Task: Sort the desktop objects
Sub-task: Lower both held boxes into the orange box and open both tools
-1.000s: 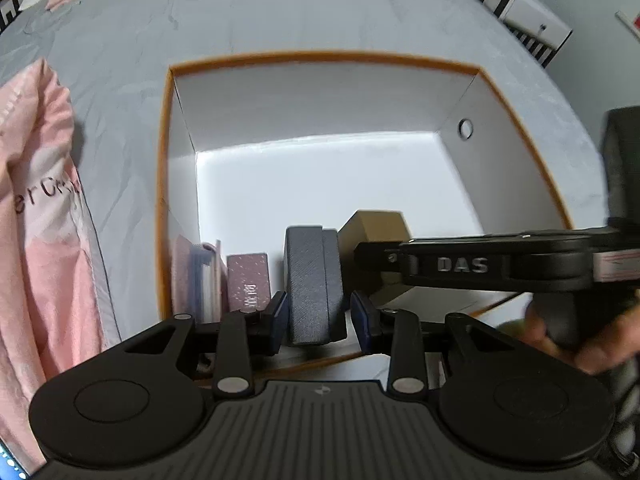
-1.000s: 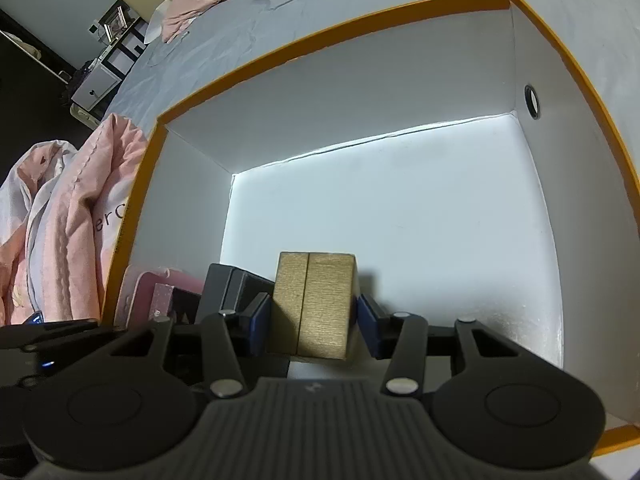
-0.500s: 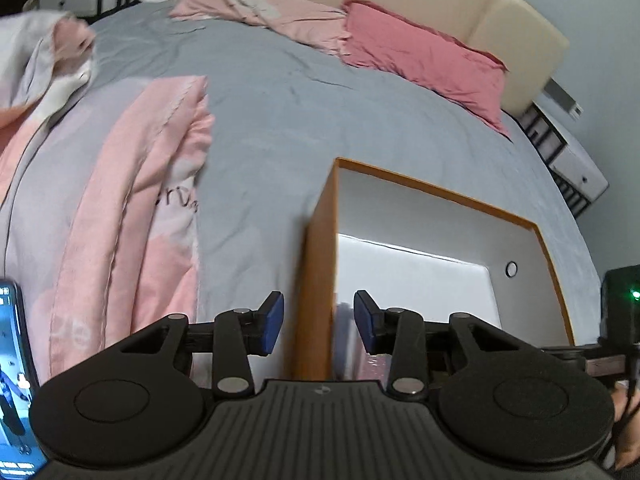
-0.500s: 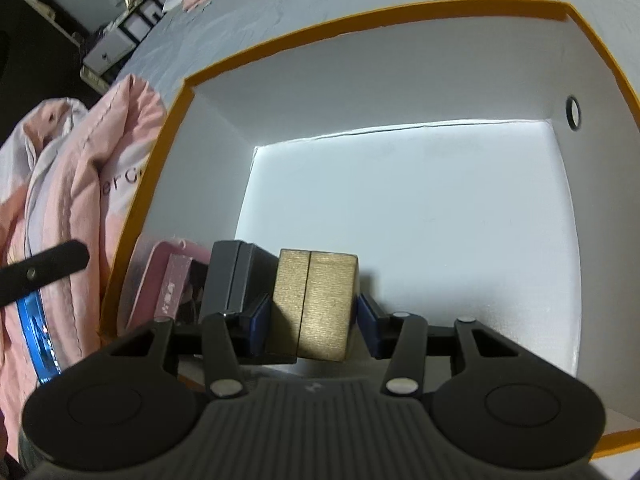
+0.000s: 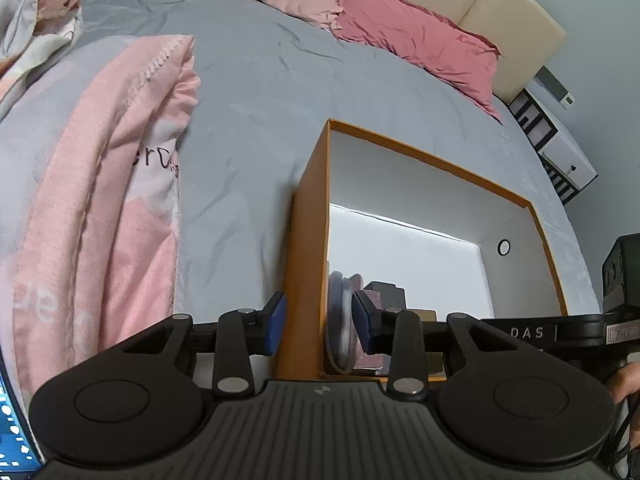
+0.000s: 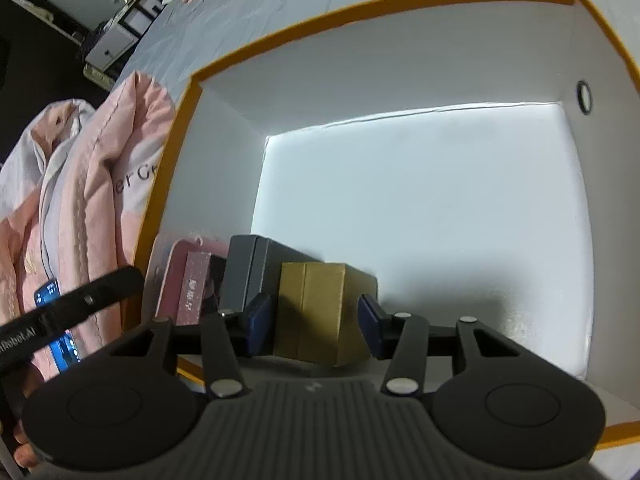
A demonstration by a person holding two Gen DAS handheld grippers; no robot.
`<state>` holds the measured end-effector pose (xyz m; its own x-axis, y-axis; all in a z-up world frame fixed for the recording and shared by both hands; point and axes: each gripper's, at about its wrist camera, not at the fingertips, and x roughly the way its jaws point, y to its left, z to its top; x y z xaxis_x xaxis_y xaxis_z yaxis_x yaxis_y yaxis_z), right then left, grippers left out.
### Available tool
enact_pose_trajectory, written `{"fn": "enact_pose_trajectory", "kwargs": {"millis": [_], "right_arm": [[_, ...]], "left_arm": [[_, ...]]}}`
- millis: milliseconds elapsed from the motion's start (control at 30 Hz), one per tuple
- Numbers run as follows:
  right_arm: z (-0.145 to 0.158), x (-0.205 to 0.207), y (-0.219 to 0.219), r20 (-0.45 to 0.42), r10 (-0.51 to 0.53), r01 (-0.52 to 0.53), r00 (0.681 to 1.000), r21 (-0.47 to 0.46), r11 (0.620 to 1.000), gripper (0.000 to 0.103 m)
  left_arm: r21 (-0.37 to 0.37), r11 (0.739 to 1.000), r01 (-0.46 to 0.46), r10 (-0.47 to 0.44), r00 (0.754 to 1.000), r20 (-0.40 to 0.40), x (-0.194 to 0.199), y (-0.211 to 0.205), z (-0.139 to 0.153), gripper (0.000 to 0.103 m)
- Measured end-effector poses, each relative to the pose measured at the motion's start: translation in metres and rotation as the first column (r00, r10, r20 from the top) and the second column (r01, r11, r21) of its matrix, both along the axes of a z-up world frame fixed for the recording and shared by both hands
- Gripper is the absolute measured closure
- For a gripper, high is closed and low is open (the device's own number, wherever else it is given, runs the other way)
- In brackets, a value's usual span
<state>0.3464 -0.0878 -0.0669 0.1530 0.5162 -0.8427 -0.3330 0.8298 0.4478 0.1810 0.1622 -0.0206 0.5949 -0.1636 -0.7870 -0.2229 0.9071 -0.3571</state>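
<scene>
From the left wrist camera, the left gripper is held level and low, pointing across the bed, with its jaws spread apart and nothing between them. They straddle the near corner of the orange-edged storage box: the left blue pad sits outside the orange wall, the right pad inside it, neither clearly touching. Just inside that wall stand a clear-sleeved pink item and a pink patterned box, with a dark grey box behind them. The right gripper's black body crosses the lower right, a bit of the person's hand showing at the edge. A pink blanket lies on the grey bedsheet to the left, and a red-pink pillow lies by the headboard.

From the right wrist camera, the right gripper reaches into the box from its near side, tilted slightly down. Its jaws are apart around a gold box that stands on the white floor; the left pad is at its side, the right pad shows a small gap. Touching the gold box's left is the dark grey box, then the pink patterned box and the pink sleeved item against the left wall. The left gripper crosses the lower left as a black bar.
</scene>
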Motion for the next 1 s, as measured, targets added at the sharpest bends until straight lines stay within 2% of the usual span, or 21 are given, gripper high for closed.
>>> {"fn": "enact_pose_trajectory", "kwargs": {"millis": [67,100,133,200,300,400,533,667,800,1000], "right_arm": [[0.0,0.0,-0.004,0.0,-0.018,0.018,1.0,0.011,1.0,0.056],[-0.002,0.001,-0.006,-0.008,-0.029,0.029,1.0,0.019,0.999,0.065],[-0.005,0.002,-0.008,-0.026,-0.037,0.038,0.999,0.028,0.999,0.069],[-0.01,0.003,-0.009,-0.058,-0.049,0.052,0.997,0.043,0.998,0.074],[-0.011,0.001,-0.009,-0.057,-0.056,0.059,0.997,0.05,0.997,0.077],[-0.011,0.0,-0.007,-0.07,-0.046,0.05,0.996,0.049,0.998,0.077],[-0.007,-0.004,0.0,-0.035,-0.006,0.007,0.999,0.022,1.0,0.077],[-0.008,-0.003,0.0,-0.033,0.0,0.001,0.999,0.02,1.0,0.077],[-0.005,-0.006,0.005,-0.009,0.031,-0.031,0.999,-0.007,1.0,0.077],[-0.006,-0.004,0.005,-0.012,0.029,-0.03,0.999,-0.011,1.0,0.074]], "left_arm": [[-0.02,1.0,0.004,-0.005,1.0,-0.004,0.0,0.0,-0.002,0.067],[-0.033,0.999,0.006,-0.007,1.0,-0.007,0.0,0.0,-0.003,0.068],[-0.043,0.999,0.01,-0.01,1.0,-0.01,0.0,0.0,-0.004,0.069],[-0.04,0.999,0.014,-0.015,1.0,-0.017,0.0,-0.002,-0.005,0.07],[-0.025,0.999,0.024,-0.024,1.0,-0.018,-0.001,-0.007,-0.004,0.071],[-0.003,1.0,0.025,-0.025,0.999,-0.025,-0.001,-0.012,-0.003,0.071],[0.043,0.998,0.042,-0.04,0.999,-0.037,0.0,-0.021,0.001,0.071],[0.045,0.998,0.041,-0.039,0.998,-0.04,-0.001,-0.023,0.001,0.071],[0.085,0.995,0.051,-0.047,0.998,-0.045,-0.001,-0.03,0.002,0.071],[0.079,0.996,0.047,-0.044,0.998,-0.044,-0.002,-0.028,0.002,0.071]]}}
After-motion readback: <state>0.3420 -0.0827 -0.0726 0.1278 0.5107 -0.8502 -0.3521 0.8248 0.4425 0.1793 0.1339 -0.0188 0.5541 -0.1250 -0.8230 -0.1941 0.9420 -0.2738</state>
